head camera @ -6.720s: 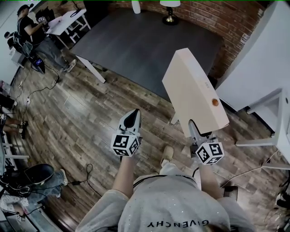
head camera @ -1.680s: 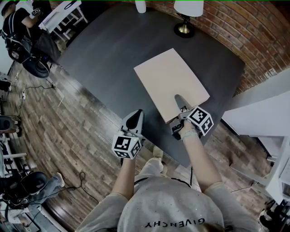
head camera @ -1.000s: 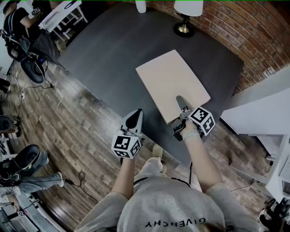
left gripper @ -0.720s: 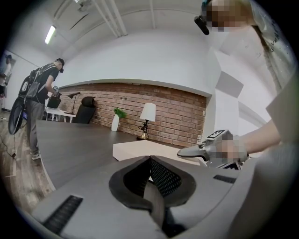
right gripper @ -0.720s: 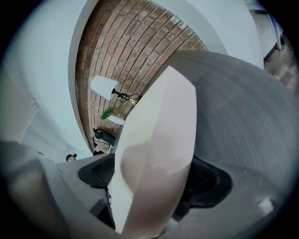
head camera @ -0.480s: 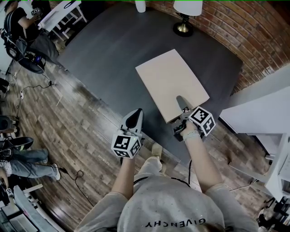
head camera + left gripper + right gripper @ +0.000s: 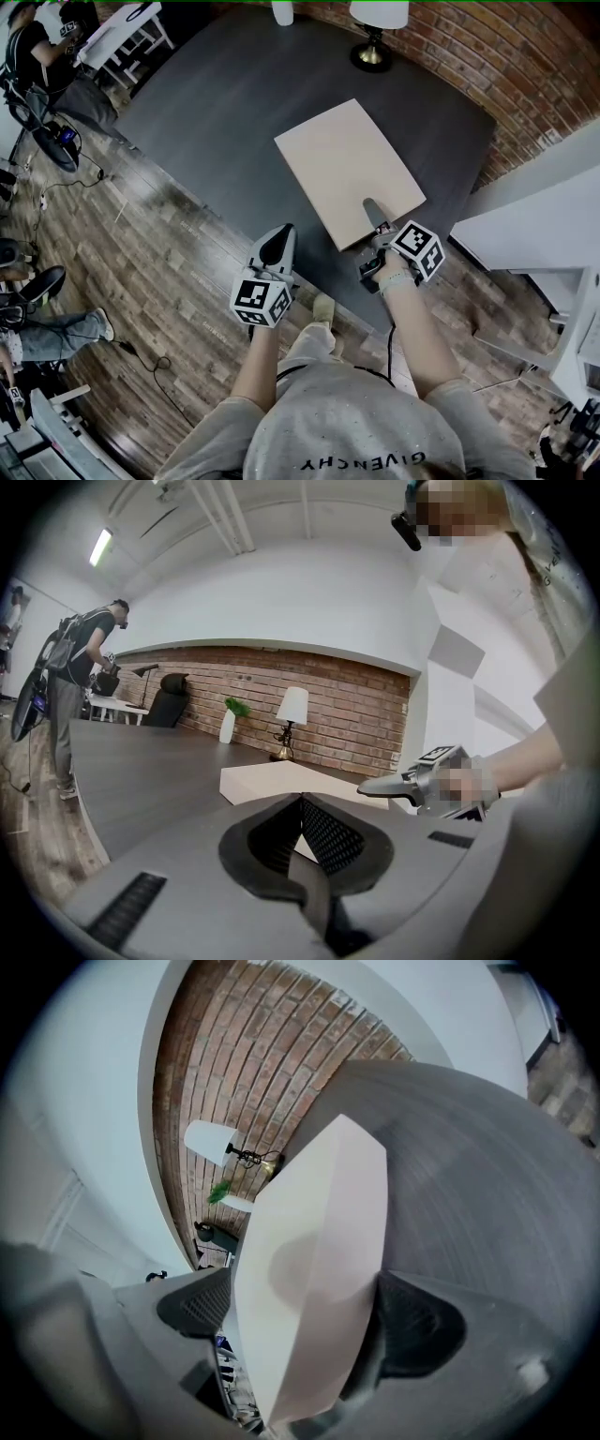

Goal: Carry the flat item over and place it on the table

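Now flat box [image 7: 345, 167] lies on dark table [image 7: 216, 89] by brick wall [image 7: 525, 56], right hand-held gripper [image 7: 373, 210] just opened, apparently loose around it.

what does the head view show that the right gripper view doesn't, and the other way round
Only the head view: the left gripper, jaws together and empty, the wooden floor, and another person at the top left.

Only the right gripper view: the right gripper close up. Its jaws have just been opening, the flat box stands between them, and a gap shows at one pad.

Both: the box lying on the dark table, the lamp and the brick wall.
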Tool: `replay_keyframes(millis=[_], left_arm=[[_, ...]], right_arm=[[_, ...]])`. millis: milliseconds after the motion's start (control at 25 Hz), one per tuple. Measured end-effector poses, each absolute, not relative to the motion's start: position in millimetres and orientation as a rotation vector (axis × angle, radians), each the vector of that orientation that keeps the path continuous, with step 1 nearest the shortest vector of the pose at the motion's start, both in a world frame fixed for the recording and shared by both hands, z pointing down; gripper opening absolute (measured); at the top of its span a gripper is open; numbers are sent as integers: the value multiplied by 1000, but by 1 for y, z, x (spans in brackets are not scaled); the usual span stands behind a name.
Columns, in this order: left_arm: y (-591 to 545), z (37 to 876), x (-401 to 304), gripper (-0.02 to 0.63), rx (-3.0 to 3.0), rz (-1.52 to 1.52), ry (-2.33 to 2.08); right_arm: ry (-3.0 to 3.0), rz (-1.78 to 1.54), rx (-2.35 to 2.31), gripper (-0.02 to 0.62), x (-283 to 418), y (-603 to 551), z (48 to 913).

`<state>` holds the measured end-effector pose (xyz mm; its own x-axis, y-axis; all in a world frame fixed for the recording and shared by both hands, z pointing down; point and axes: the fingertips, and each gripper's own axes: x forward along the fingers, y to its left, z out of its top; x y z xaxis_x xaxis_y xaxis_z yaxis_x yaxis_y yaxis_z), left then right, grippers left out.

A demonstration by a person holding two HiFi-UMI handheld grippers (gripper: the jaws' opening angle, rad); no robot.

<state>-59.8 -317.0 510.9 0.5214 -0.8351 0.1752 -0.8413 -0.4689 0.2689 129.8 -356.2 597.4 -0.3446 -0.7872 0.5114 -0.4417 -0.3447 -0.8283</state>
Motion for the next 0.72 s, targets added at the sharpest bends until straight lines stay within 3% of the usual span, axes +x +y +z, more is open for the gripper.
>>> replay_keyframes(millis=[520, 720], left_arm=[[-297, 510, -55, -2, 2449, 14, -1371], [-287, 508, -52, -2, 2452, 2, -1355]], right_arm=[[1742, -1632, -1593, 464, 132, -337, 580], [1820, -1568, -1617, 313, 135, -324, 573]])
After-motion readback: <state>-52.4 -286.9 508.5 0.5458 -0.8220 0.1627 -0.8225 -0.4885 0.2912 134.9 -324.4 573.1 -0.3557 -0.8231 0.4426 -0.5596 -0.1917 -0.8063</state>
